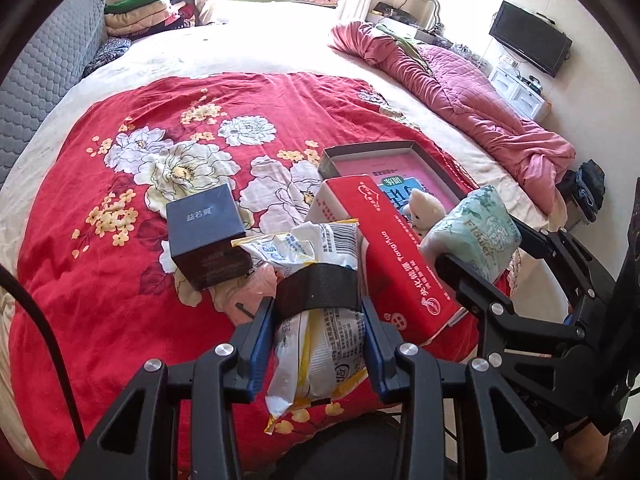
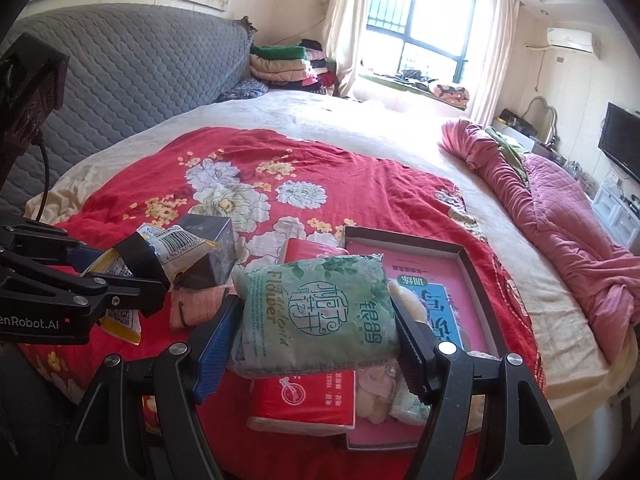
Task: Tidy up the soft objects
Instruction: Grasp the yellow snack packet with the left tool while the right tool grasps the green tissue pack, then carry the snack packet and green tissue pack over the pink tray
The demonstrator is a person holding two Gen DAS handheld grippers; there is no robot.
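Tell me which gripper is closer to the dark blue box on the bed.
Left. The left gripper, holding a white and yellow packet, hangs right beside the dark blue box. The right gripper, holding the green tissue pack, is farther off, above the red box.

- The floral blanket (image 1: 120,280) covers the near part of the bed (image 1: 280,56).
- The square box (image 1: 206,236) stands on the blanket, left of the long carton (image 1: 384,248).
- The carton's far end lies in the open tray (image 1: 424,160), beside the plush toy (image 1: 424,210).
- The rumpled quilt (image 1: 480,108) lies along the bed's right edge.
- Folded bedding (image 2: 288,64) is stacked at the far corner, beside the headboard (image 2: 140,76).
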